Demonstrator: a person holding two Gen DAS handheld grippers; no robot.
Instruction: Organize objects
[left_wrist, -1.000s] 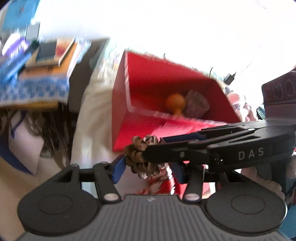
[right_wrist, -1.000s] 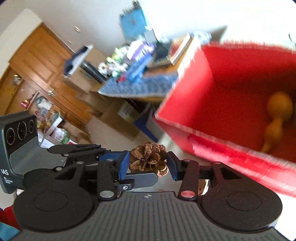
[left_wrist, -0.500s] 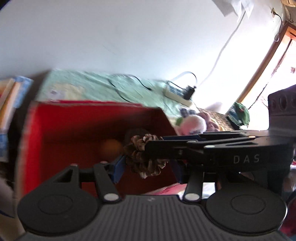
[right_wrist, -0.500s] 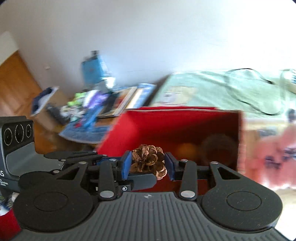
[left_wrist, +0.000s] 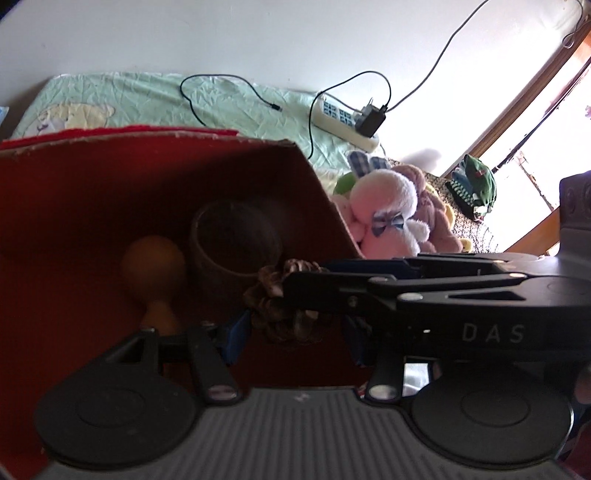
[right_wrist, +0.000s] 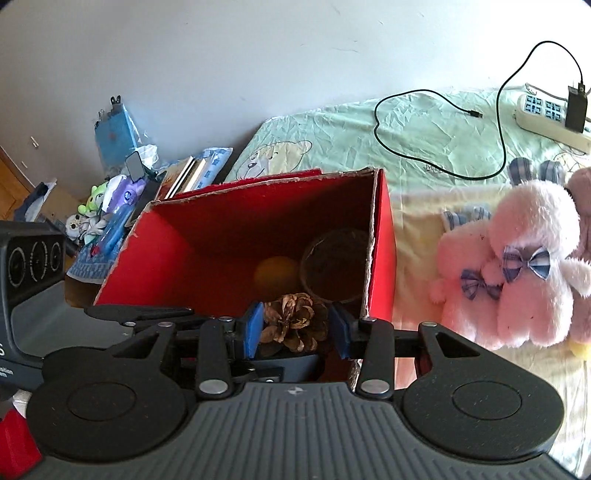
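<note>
Left wrist view: the left gripper has its blue fingers spread either side of the pinecone, with a gap showing at each pad, so nothing is clamped here. The right gripper crosses in from the right and holds the cone above the open box. Ahead of the fingers lie a gourd and a dark cup; left of the gourd the box floor is bare. Right wrist view: the right gripper has its fingers pressed against the pinecone on both sides, just inside the box's near edge. The cup sits close ahead against the right wall, the gourd beside it. A plush toy lies on the bed right of the box.
</note>
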